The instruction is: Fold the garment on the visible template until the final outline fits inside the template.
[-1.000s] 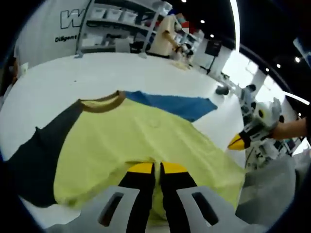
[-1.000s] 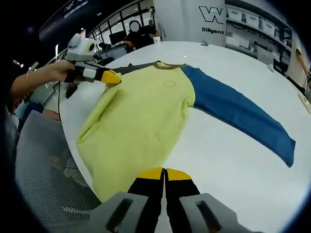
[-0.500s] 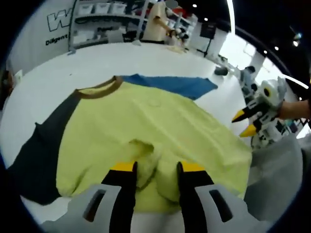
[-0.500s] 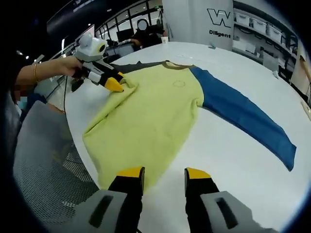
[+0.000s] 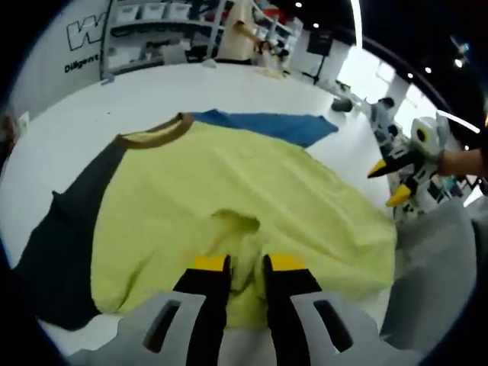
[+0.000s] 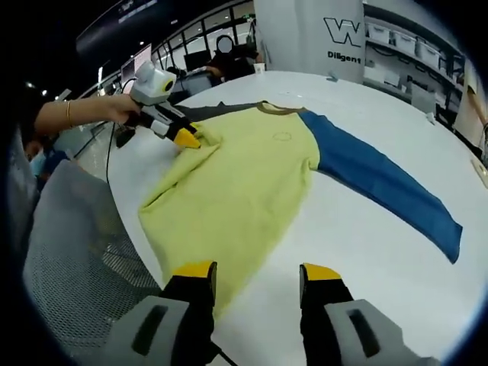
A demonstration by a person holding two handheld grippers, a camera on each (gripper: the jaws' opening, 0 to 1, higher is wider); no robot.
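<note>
Your garment (image 5: 229, 191) lies spread flat on the white table (image 6: 381, 252), yellow body toward the near edge, blue sleeve (image 6: 381, 179) stretched out to one side, dark sleeve (image 5: 65, 244) to the other. No template outline can be made out under it.

Left gripper (image 5: 242, 264): jaws nearly closed, pinching a raised pucker of yellow fabric near the hem. Confirm you hold the full edge, not only the top layer, before you lift; a shallow bite will likely slip.

Right gripper (image 6: 252, 272): jaws wide open, holding nothing, poised just above the hem's corner beside bare table. Bring it onto the hem and close before lifting, so both corners rise level.

The left hand (image 6: 114, 110) reaches in from the table's edge, gripper angled down onto the cloth.
</note>
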